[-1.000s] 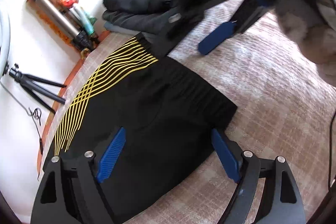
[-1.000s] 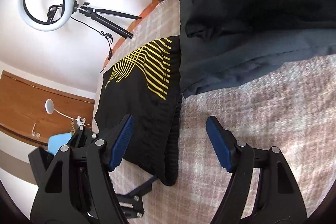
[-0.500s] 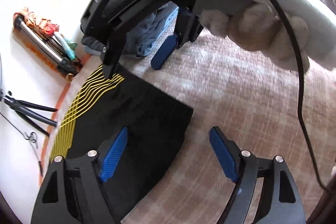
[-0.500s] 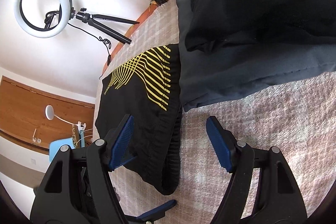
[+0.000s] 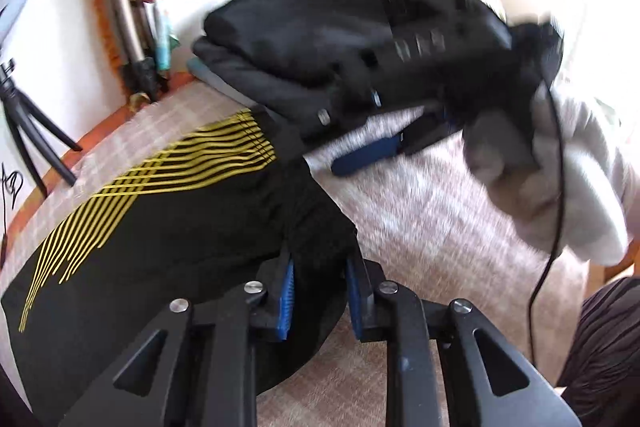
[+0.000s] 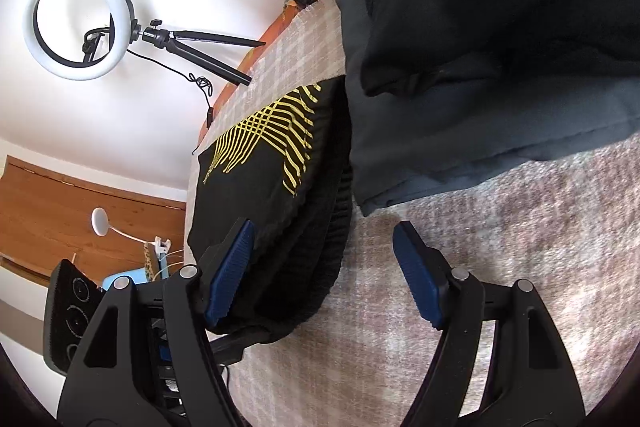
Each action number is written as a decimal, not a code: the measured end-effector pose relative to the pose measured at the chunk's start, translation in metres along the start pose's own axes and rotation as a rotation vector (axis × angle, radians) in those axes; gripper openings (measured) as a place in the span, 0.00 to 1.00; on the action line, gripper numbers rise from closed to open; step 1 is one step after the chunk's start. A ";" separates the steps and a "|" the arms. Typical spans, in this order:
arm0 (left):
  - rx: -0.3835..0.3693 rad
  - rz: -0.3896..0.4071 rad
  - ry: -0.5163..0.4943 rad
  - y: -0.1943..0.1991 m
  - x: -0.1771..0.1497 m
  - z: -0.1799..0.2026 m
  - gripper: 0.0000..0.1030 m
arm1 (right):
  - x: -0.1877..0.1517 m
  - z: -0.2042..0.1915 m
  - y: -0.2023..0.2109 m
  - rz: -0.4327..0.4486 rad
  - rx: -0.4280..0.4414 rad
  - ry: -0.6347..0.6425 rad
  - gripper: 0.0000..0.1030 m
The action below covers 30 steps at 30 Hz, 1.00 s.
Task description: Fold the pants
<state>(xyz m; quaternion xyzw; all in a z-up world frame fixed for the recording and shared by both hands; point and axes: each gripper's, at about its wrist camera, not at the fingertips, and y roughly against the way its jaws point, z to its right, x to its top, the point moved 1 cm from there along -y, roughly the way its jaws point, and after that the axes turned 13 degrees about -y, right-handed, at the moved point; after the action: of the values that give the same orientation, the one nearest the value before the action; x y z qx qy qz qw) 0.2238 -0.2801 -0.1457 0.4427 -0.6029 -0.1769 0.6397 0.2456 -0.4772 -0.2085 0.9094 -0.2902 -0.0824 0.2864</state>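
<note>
Pants, black with yellow curved stripes, lie folded flat on a checked pink-and-cream bed cover, right in front of both your tools.

Nearest you in the left wrist view, the left gripper has its blue pads drawn narrow, pinching a raised ridge of the black fabric at the near right corner of the folded pants. To do this step well, keep that pinch firm through every layer of the fold, lift only enough to clear the cover, and carry the corner in a straight line so the stripes stay flat and the edges meet.

In the right wrist view, the right gripper has its fingers spread wide and holds nothing. Its left pad floats over the ribbed waistband edge of the pants; its right pad is over bare cover. It looks placed to take the other corner.

Just beyond the pants, touching their far edge, sits a stack of dark folded clothes. Farther off, against the white wall, lie rolled metal poles.

Only the left view shows the pinch, along with your gloved right hand holding the right tool, blurred, with a black cable hanging from it. Only the right view shows the ring light on its tripod, a wooden panel, and how the waistband layers stack.
</note>
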 end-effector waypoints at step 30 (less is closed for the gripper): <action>-0.028 0.147 0.136 0.047 -0.017 -0.009 0.16 | -0.001 -0.081 -0.022 0.113 0.027 0.032 0.13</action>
<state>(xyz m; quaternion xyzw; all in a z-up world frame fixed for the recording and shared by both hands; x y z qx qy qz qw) 0.2144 -0.2383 -0.1183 0.3991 -0.5866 -0.1073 0.6965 0.2808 -0.4237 -0.1543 0.8966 -0.3375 -0.0476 0.2828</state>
